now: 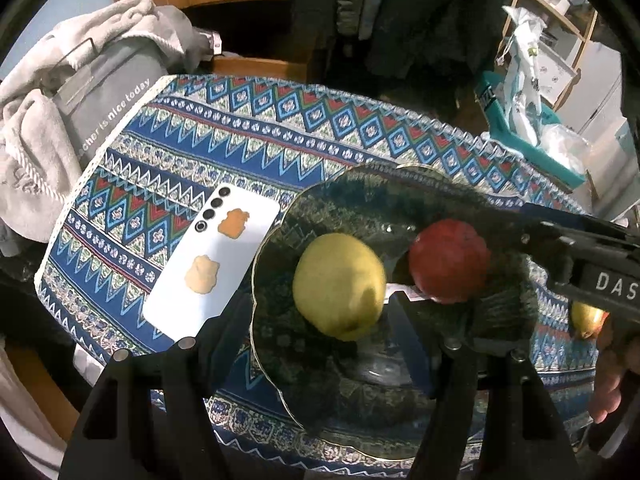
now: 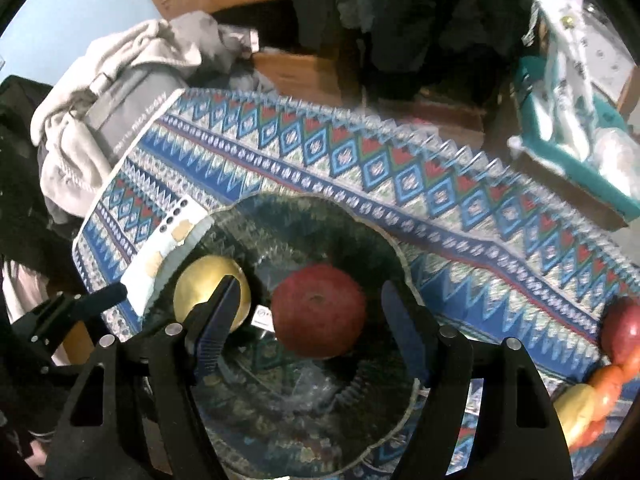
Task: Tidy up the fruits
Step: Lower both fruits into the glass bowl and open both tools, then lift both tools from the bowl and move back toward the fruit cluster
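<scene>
A dark glass bowl (image 1: 400, 208) with a scalloped rim is sitting on a blue patterned tablecloth (image 1: 248, 128), and 2 fruits are lying inside it: a yellow apple (image 1: 340, 286) toward the left and a red apple (image 1: 450, 260) toward the right, apart from each other.

In the right wrist view the right gripper (image 2: 312, 308) is hanging over the bowl (image 2: 320, 208) with its jaws spread wide. The red apple (image 2: 319, 312) is sitting between the 2 blue-padded fingers (image 2: 218, 320), with a visible gap on each side, so neither pad is touching it. The yellow apple (image 2: 200, 284) is lying just outside the left finger, partly hidden behind it. In the left wrist view that same gripper (image 1: 516, 232) is reaching in from the right, its dark finger lying just beside the red apple.

The left gripper (image 1: 320, 344) is hovering at the near edge of the bowl, its jaws standing wide apart and holding nothing; the yellow apple is lying just ahead of them, between the 2 fingers' lines.

A white phone (image 1: 212, 268) is lying face down on the cloth, just left of the bowl. More fruit (image 2: 622, 336) is resting on the cloth at the far right, well apart from the bowl.
</scene>
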Available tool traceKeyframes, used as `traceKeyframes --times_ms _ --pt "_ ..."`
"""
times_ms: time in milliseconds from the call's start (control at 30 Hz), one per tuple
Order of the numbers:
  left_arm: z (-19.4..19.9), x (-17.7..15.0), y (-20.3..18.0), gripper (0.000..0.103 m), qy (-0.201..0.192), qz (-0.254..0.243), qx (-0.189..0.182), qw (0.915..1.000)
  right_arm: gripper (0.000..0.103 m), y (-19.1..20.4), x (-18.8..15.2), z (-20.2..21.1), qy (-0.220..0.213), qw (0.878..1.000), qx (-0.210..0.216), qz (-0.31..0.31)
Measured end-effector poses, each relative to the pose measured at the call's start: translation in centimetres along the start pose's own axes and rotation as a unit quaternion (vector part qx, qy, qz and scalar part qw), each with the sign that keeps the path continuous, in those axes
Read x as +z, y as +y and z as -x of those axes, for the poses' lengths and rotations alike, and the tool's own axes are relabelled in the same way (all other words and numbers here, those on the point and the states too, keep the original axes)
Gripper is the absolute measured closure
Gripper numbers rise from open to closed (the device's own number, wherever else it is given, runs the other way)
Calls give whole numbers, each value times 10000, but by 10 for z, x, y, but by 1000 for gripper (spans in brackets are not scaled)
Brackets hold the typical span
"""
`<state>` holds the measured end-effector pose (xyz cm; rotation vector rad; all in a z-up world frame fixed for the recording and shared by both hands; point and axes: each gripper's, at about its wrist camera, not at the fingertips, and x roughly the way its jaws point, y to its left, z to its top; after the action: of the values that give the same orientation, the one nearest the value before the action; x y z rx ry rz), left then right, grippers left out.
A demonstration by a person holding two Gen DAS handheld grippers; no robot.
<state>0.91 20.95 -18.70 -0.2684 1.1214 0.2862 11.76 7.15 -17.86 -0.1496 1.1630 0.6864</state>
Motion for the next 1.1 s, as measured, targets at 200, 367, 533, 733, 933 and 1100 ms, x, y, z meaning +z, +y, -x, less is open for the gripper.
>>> traceKeyframes --times_ms 200,367,533,733,933,1100 --pt "22 6 -7 31 -232 -34 -91 9997 28 0 4 41 -437 9988 -214 53" --pt "43 7 -18 25 -521 -174 9 9985 26 -1 4 70 -681 9971 -333 105" --pt "68 10 -27 22 -894 -311 29 9955 26 -3 1 93 -845 9952 -474 138" --pt "94 13 -39 17 -1267 -453 22 9909 26 -10 -5 122 -1070 9926 -557 130" --pt "115 15 -52 17 -1425 -506 -227 9882 26 -19 -12 151 -1300 9897 -587 86" --pt "135 15 -67 16 -1618 -649 -270 9843 26 -26 -19 173 -1453 9875 -602 69"
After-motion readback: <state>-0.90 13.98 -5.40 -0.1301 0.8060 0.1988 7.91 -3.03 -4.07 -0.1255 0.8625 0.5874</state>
